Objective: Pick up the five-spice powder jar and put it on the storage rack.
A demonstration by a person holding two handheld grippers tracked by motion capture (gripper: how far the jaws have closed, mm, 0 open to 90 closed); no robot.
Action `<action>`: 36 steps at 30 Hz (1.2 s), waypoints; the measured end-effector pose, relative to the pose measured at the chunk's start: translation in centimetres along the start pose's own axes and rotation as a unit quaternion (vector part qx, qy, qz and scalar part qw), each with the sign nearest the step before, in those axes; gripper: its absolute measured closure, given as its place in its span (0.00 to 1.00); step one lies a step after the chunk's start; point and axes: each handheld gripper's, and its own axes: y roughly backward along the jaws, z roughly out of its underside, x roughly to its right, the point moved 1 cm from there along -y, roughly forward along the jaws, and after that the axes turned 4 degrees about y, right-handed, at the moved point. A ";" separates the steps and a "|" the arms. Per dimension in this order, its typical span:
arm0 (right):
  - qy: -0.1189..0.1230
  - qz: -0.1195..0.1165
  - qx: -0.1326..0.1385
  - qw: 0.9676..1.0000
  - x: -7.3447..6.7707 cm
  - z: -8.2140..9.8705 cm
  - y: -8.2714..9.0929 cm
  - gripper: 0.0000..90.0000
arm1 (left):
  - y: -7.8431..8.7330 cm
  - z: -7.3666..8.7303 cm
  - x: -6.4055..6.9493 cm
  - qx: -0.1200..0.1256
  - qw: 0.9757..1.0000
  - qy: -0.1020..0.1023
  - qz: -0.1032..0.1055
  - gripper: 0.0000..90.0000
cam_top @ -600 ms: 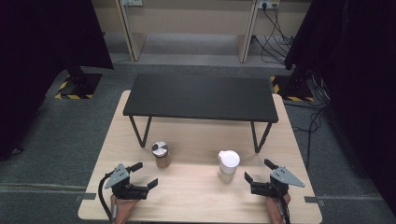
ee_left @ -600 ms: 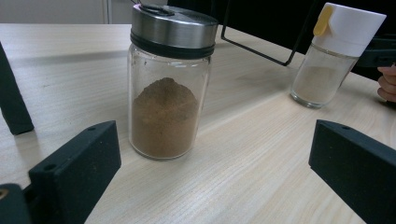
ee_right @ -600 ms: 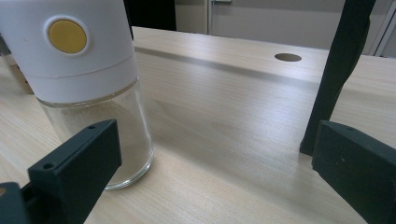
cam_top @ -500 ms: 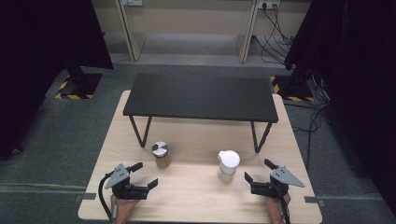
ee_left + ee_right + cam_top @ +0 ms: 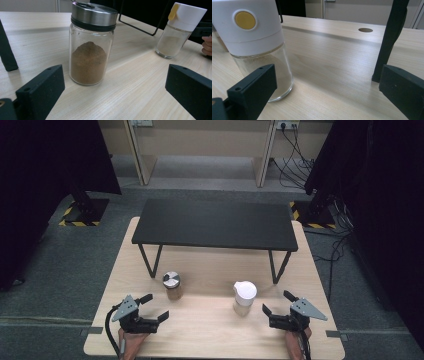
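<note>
Two hand-held grippers rest at the near edge of a pale wooden tabletop (image 5: pixel 210 330), each with its jaws spread wide and nothing between them. The left gripper (image 5: pixel 150 309) points toward a glass jar (image 5: pixel 90 45) with a metal lid, about half full of brown powder, standing just ahead of it and apart from its jaws. The right gripper (image 5: pixel 279 304) faces a clear shaker (image 5: pixel 259 47) with a white cap and a yellow spot; the shaker stands just beside that gripper's left-hand jaw in the right gripper view, and whether they touch cannot be told. The shaker's pale contents are hard to make out through the glass. A low black shelf (image 5: pixel 215 224) on thin metal legs stands across the far half of the tabletop, its underside in shadow. The person's hands are cut off at the bottom of the high view; fingertips (image 5: pixel 207 45) of the right hand show at the edge of the left gripper view. Dark curtains (image 5: pixel 45 180) hide the room's sides.
</note>
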 end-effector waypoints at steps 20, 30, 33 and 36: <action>0.019 0.004 -0.004 1.000 -0.5 -0.2 0.0 0.02 | 0.0 0.0 0.2 -0.001 1.000 -0.010 0.001 0.02; 0.020 0.003 -0.004 1.000 -0.5 -0.2 0.0 0.02 | 0.0 0.0 0.2 0.000 1.000 -0.009 0.000 0.01; 0.019 0.003 -0.004 1.000 -0.5 -0.2 0.0 0.02 | 0.0 0.0 0.2 0.000 1.000 -0.008 -0.001 0.01; 0.020 0.003 -0.004 1.000 -0.5 -0.2 0.0 0.02 | 0.0 0.0 0.2 0.000 1.000 -0.009 -0.001 0.01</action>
